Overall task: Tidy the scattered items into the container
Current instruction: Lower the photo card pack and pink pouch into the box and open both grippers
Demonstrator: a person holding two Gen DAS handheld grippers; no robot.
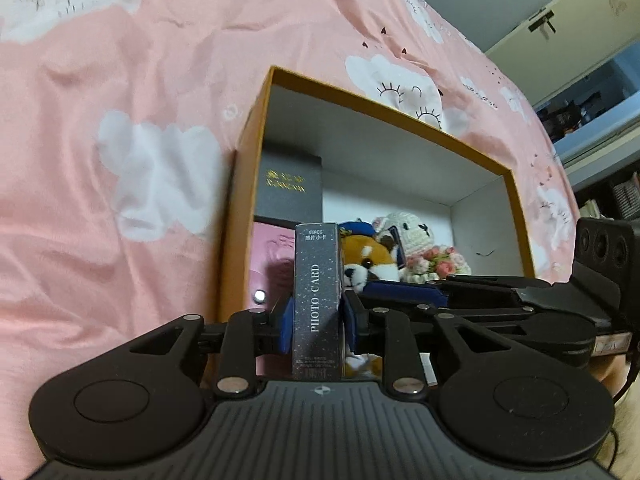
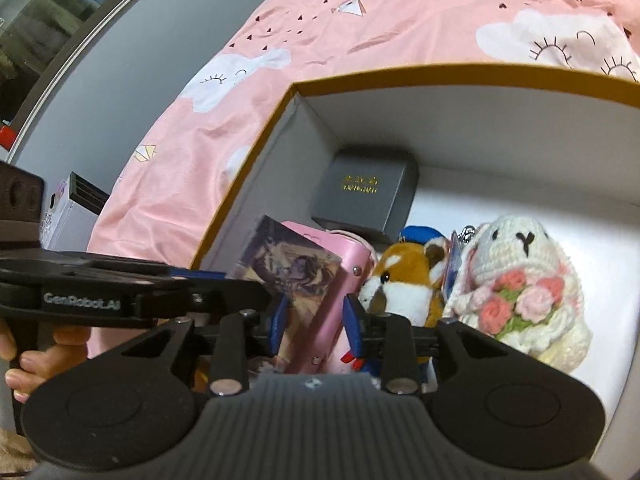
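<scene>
My left gripper (image 1: 316,320) is shut on a dark starry photo card box (image 1: 317,300), held upright over the near left corner of the orange-rimmed cardboard box (image 1: 380,100). My right gripper (image 2: 314,320) is open above the box; between its blue fingers I see the photo card box's illustrated face (image 2: 288,276) and a pink case (image 2: 340,292) lying inside. Inside the box (image 2: 440,76) also lie a grey gift box (image 2: 364,196), an orange fox plush (image 2: 404,284) and a white crocheted bunny (image 2: 516,276) with pink flowers.
The box sits on a pink bedsheet (image 1: 120,160) with white cloud and bunny prints. The right gripper's body (image 1: 520,308) shows in the left wrist view at right. The left gripper's body (image 2: 100,292) and my hand show in the right wrist view. Shelves stand at the room's edge.
</scene>
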